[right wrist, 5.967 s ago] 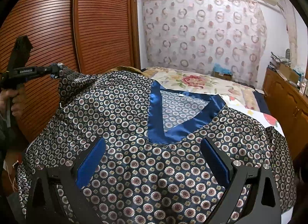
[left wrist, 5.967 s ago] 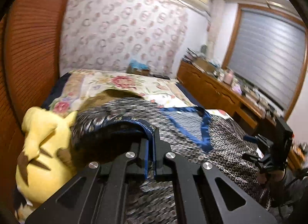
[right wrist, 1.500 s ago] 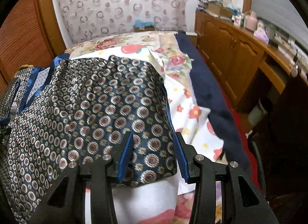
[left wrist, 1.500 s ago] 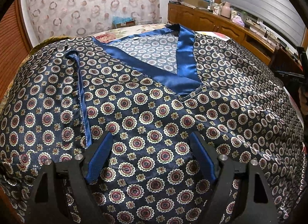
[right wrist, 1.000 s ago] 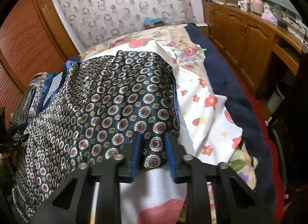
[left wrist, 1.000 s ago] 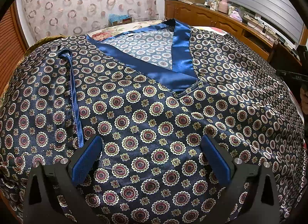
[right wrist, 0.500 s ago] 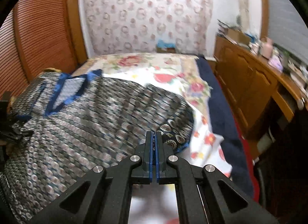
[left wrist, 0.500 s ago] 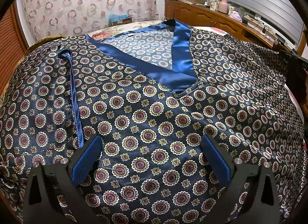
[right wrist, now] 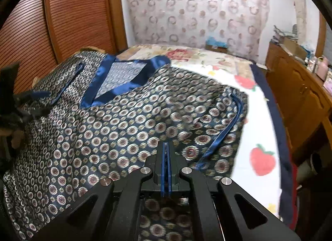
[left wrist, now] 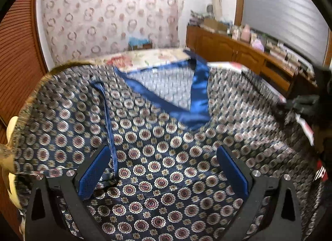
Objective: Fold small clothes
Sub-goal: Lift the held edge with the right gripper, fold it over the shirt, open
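Patterned top (right wrist: 116, 120) lies spread on the bed (right wrist: 259, 129), our right gripper (right wrist: 166, 158) pinched tight on its hem while our left gripper (left wrist: 164, 170) gapes empty above it; slick satin could slip free mid-fold.

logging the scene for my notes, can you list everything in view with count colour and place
patterned top: one, navy with round medallions and blue satin V-neck trim, spread over the bed
bedsheet: one, white with red strawberries and flowers, navy border, under the top
plush toy: one, yellow, at the left edge of the left wrist view, mostly hidden
curtain: one, pale with ring pattern, on the far wall
wardrobe doors: slatted, reddish brown, left of the bed
sideboard: one, brown wood, right of the bed, cluttered on top
window blind: one, grey, above the sideboard
left tool: open, blue pads, above the top's front
right tool: shut on the top's edge fabric
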